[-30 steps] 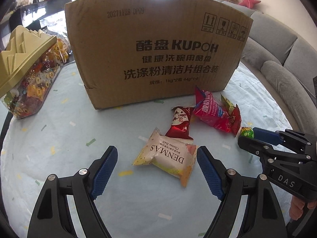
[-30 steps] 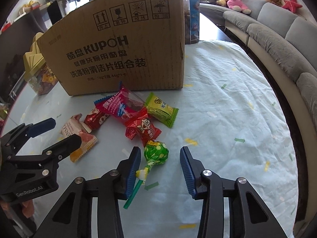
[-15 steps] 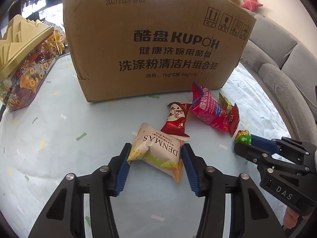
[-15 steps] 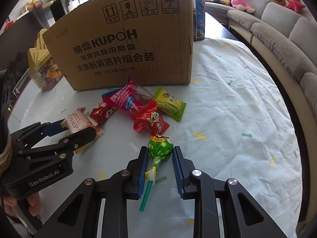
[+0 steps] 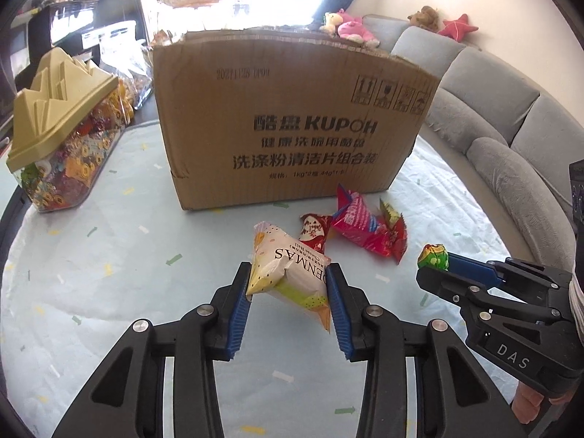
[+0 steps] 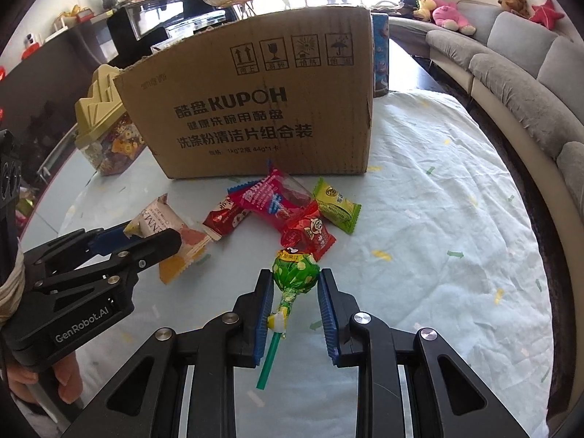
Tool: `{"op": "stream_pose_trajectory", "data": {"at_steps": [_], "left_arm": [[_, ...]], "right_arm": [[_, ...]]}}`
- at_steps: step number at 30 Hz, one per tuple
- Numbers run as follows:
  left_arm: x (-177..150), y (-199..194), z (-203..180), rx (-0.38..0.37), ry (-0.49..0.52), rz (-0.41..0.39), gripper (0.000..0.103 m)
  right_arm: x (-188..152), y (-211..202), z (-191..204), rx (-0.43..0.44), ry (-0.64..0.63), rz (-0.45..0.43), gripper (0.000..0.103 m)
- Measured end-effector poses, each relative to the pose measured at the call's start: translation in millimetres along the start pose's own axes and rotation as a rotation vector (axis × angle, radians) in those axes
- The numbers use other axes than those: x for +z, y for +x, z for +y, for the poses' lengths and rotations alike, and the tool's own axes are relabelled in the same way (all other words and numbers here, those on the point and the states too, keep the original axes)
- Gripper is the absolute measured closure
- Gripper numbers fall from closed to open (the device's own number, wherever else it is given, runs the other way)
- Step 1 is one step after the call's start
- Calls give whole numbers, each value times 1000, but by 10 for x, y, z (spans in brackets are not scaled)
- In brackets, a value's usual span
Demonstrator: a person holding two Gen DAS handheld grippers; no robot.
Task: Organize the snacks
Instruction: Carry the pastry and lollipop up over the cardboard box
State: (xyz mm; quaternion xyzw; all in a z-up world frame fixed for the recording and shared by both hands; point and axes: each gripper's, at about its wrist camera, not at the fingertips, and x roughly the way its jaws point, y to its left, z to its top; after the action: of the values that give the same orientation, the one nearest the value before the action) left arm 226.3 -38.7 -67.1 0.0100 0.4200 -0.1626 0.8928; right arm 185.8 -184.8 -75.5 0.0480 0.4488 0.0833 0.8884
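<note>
Before one box [image 6: 255, 109], four loose packets [image 6: 277, 202].

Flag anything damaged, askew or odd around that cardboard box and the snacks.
The cardboard box has a ragged, torn top edge and a split low on its left corner. The DENMAS packet hangs tilted in the left gripper, squeezed at one end. Nothing looks spilled.
</note>
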Motion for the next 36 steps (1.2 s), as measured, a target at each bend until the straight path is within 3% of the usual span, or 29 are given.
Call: {"op": "stream_pose_trajectory", "data": {"at_steps": [12,24,36], "left_arm": [[225,-436,-67,14,21,-130,63],[693,-787,-78,46,48,-271,63],[1155,-954,-66,71,63,-359,63]], "right_arm": [[215,-347,112,20,-17,-106,76],[702,-666,153,42,-16,-243,76],[1160,-812,189,38,-36,-320,76]]}}
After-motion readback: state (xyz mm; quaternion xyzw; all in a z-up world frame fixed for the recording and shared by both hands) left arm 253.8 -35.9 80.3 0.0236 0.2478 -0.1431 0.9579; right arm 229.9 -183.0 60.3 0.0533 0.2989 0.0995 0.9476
